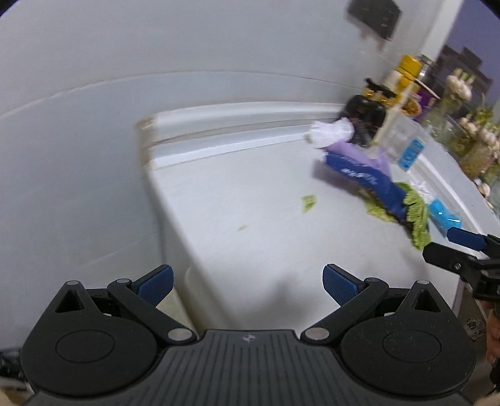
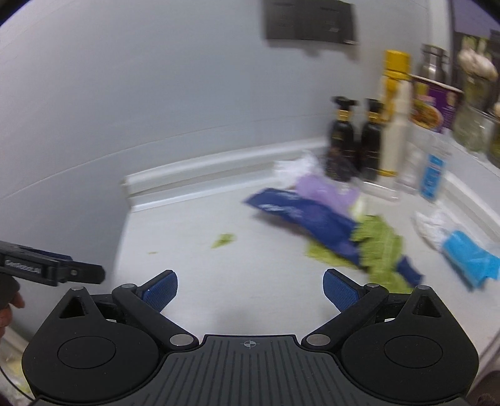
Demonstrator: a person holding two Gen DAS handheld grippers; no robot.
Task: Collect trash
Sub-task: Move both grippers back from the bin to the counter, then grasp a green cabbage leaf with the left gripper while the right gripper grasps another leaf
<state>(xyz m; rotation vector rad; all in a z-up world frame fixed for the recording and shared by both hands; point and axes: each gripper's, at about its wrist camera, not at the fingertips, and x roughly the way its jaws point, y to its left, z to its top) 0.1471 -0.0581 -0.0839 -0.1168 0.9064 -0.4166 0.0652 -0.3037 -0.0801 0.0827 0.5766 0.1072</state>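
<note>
— White tabletop, grey wall behind. What litter do you log?

— Blue wrapper lying flat near the far right part, overlapping wilted green leaves. Pale purple plastic touches its far edge, and crumpled white tissue sits just behind that, against the back ledge. A small green scrap lies alone, well apart to the left. Light blue packet near the right edge, with a clear crinkled wrapper beside it.

— Claws?

— Left claw: blue pads spread wide, nothing between them, hovering over the tabletop's near left edge. Right claw: also spread wide and empty, above bare surface short of the leaves (both views are motion-blurred, so fine detail is lost).

— What crowds the litter?

— Two dark pump bottles stand just behind the tissue and purple plastic. Beside them a cream bottle, a yellow-capped bottle, a clear container with a blue label, and a purple box further right. Dark panel on the wall above.

— Anything between the claws and the trash?

— Only open tabletop. The left claw's tip shows at the right wrist view's left edge, and the right claw's tip close to the leaves in the left wrist view.
</note>
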